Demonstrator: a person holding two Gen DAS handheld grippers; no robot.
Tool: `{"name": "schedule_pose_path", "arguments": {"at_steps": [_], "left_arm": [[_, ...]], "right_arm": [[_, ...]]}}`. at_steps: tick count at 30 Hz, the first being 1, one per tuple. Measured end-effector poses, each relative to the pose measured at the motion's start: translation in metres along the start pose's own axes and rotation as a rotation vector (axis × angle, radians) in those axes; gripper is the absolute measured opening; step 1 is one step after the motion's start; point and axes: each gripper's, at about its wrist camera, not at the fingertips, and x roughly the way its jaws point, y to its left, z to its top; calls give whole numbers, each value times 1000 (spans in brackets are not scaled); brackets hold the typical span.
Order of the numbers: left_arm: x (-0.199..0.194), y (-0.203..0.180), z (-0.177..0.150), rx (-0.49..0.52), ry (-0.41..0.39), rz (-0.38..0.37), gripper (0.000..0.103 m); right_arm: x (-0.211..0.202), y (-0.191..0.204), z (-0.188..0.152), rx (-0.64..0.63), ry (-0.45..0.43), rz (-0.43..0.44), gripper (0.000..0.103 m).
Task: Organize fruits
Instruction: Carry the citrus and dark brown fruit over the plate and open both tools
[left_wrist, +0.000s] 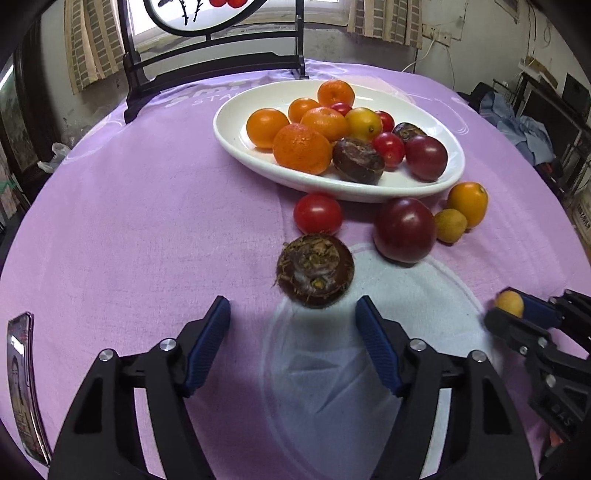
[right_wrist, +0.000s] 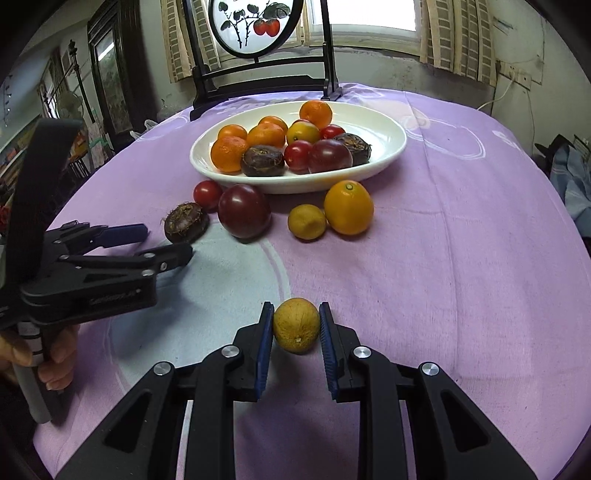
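Fruits mostly sit piled in the white oval plate (right_wrist: 384, 147) in the upper middle of the frame, with 5 loose ones on the purple cloth (right_wrist: 461, 258) just below it. The right gripper (right_wrist: 296, 325) at bottom center has its pads pinching a small yellow fruit (right_wrist: 296, 325). The left gripper (left_wrist: 291, 314) gapes wide and empty, just short of the brown water chestnut (left_wrist: 314, 269).
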Motion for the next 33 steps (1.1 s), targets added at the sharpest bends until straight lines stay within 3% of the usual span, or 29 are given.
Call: {"name": "schedule_pose_path", "arguments": {"at_steps": [5, 10, 16, 22, 27, 33], "left_arm": [[5, -8, 11, 1, 7, 7, 60], [6, -18, 15, 27, -12, -4, 43], [-7, -19, 5, 48, -17, -12, 43], [-52, -11, 6, 44, -66, -92, 43], [-99, -10, 40, 60, -191, -124, 43], [-104, -13, 85, 63, -252, -58, 43]], "right_arm": [[-1, 2, -1, -13, 1, 26, 25], [-2, 5, -2, -31, 1, 28, 25], [-4, 2, -2, -21, -22, 29, 25], [-35, -3, 11, 3, -136, 63, 25], [-67, 10, 44, -75, -229, 75, 25], [-58, 19, 90, -158, -271, 35, 25]]}}
